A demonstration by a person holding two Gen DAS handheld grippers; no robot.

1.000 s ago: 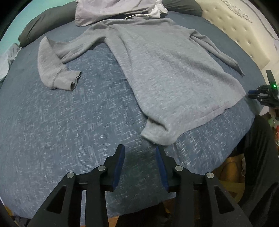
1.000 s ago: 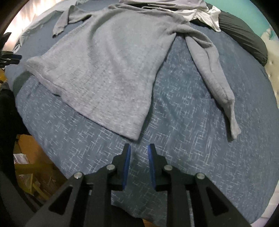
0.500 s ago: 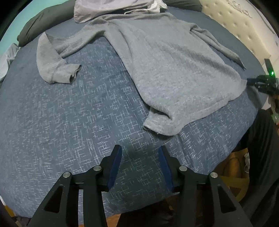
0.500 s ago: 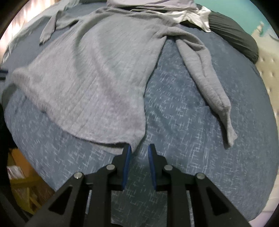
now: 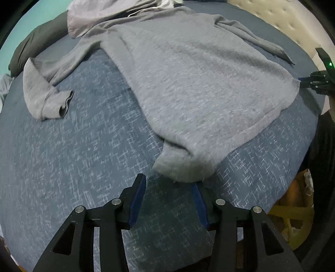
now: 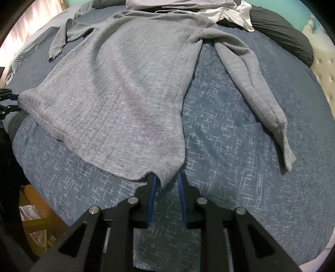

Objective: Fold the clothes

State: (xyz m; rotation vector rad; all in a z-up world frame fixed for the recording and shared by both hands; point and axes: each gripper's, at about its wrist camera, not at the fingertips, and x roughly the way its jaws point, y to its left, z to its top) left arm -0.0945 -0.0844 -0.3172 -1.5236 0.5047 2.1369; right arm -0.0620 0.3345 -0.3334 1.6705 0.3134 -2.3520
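Since the earlier frames both grippers have come closer to the hem of the grey sweater (image 6: 125, 87), and its bottom corners now reach their fingertips. The left gripper (image 5: 168, 184) has its two fingers wide apart, and the hem corner (image 5: 182, 167) lies just ahead of them, touching or nearly touching the right finger. The right gripper (image 6: 166, 180) has its fingers a little apart, and the other hem corner (image 6: 164, 177) hangs between the blue pads (image 6: 152, 196); they are not pressed on the cloth. The surface is a bed with a dark blue patterned cover (image 6: 219, 146), which fills the space below and ahead of both tools. There is one sweater, spread flat ahead, with two sleeves: one sleeve (image 5: 48, 100) is bent to the left of the left gripper, the other sleeve (image 6: 257, 100) stretches ahead and right of the right gripper. Far ahead lie one dark pillow (image 6: 280, 41) and a pile of light clothes (image 5: 100, 14). One tufted cream headboard (image 5: 278, 18) stands beyond the bed, to the right of the left gripper, and the wall is teal (image 5: 25, 29).
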